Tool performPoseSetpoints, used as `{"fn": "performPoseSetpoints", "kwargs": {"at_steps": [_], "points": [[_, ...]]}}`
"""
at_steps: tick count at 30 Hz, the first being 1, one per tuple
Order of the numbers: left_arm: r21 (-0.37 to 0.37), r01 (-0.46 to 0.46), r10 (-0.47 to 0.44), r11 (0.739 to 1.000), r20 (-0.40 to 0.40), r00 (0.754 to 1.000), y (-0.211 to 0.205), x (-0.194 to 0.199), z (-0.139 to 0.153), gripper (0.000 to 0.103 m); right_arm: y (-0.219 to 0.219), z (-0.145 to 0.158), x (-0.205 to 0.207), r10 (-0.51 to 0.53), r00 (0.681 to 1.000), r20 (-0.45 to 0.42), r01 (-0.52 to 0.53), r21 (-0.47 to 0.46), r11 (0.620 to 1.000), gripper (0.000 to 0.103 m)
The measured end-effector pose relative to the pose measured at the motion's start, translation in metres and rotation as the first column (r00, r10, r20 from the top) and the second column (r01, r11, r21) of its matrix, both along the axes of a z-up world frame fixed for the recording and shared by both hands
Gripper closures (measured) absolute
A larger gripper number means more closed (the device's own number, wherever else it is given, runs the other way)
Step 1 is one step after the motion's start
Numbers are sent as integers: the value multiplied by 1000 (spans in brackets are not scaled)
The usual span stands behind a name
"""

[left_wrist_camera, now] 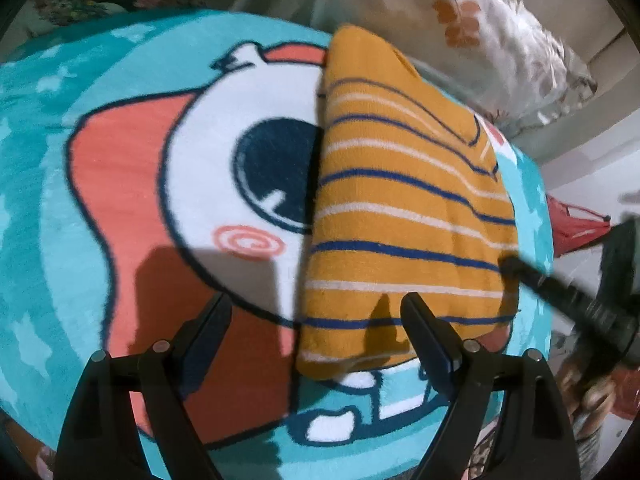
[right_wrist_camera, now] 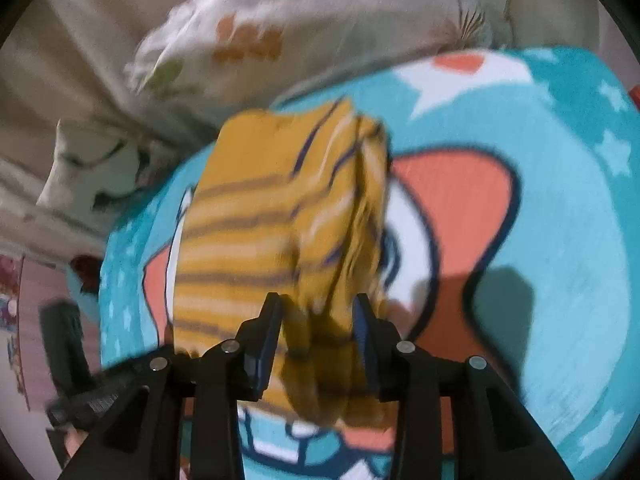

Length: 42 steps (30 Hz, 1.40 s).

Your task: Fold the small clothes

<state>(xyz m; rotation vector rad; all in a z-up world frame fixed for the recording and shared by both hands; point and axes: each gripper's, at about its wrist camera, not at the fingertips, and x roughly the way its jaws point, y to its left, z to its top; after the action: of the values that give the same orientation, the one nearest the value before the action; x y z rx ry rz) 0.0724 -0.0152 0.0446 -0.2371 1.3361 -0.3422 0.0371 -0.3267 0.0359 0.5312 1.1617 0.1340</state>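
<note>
We see a small folded garment (left_wrist_camera: 404, 216), mustard yellow with thin navy and white stripes, lying on a round turquoise rug (left_wrist_camera: 48, 184) printed with a cartoon face in white, coral and navy. In the left wrist view the garment sits on the right half of the rug, covering part of the cartoon's dark eye. Its long axis runs from the near edge of the rug away toward the far edge, narrowing to a plain yellow end that points toward a white floral pillow (left_wrist_camera: 492, 32) beyond the rug. The stripes run across that axis.

Our left gripper (left_wrist_camera: 316, 320) hovers with its fingers spread wide apart, gripping nothing; its right finger overlaps the garment's near edge in the view.

Our right gripper (right_wrist_camera: 318, 320) is clamped on a bunched edge of the garment (right_wrist_camera: 256, 216), with fabric gathered between its fingers. That view is blurred, so finer folds are hard to make out.
</note>
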Motion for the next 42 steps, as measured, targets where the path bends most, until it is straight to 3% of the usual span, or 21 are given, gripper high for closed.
{"fn": "performPoseSetpoints", "kwargs": {"at_steps": [1,3,4,7,12,15,17,20,22,26,27,31,32,34,39,42], "points": [[0,-8,8,1000,2,1000,0,1,2,17,5,-3,-4,8,1000,2,-8,6,1000,63],[4,-26,26,1000,-1,1000,7,0,1,17,13,-13,-12,37,999,-6,-37,76,996,95],[14,-34,34,999,-5,999,10,0,0,17,14,-17,-15,30,999,-15,-28,106,994,97],[22,-19,19,1000,10,1000,15,-2,-2,17,2,-15,-27,-25,1000,-8,26,165,986,98],[21,136,-137,991,107,985,2,-24,3,17,-34,-9,-33,-126,992,-16,124,336,934,98],[95,239,-253,966,185,950,-19,-39,9,17,-36,6,-24,-128,992,3,117,374,920,98],[179,292,-331,939,250,910,-35,-53,15,17,-32,16,-15,-115,993,15,101,371,923,98],[274,301,-379,913,301,875,-55,-61,12,17,-25,31,-5,-95,995,23,79,385,919,98],[278,293,-374,915,308,875,-59,-59,8,17,-20,37,0,-84,996,28,66,385,920,98],[307,237,-327,922,287,900,-57,-48,-7,17,-11,45,5,-65,997,29,50,369,928,98],[302,227,-313,926,280,907,-53,-46,-9,23,-11,46,5,-63,998,29,48,365,930,98],[125,210,-231,970,196,953,-33,-33,-20,73,-13,45,3,-63,998,20,52,355,934,98],[84,205,-218,975,186,958,-29,-33,-19,77,-14,43,2,-63,998,15,54,351,935,98],[78,210,-222,975,192,956,-29,-36,-14,84,-16,39,-1,-67,998,4,61,354,933,98],[92,251,-265,964,202,943,-36,-50,-10,86,-23,24,-14,-98,995,-24,100,354,930,98],[110,264,-279,958,159,947,-38,-50,-23,86,-24,2,-27,-101,993,-63,115,262,958,98]]}}
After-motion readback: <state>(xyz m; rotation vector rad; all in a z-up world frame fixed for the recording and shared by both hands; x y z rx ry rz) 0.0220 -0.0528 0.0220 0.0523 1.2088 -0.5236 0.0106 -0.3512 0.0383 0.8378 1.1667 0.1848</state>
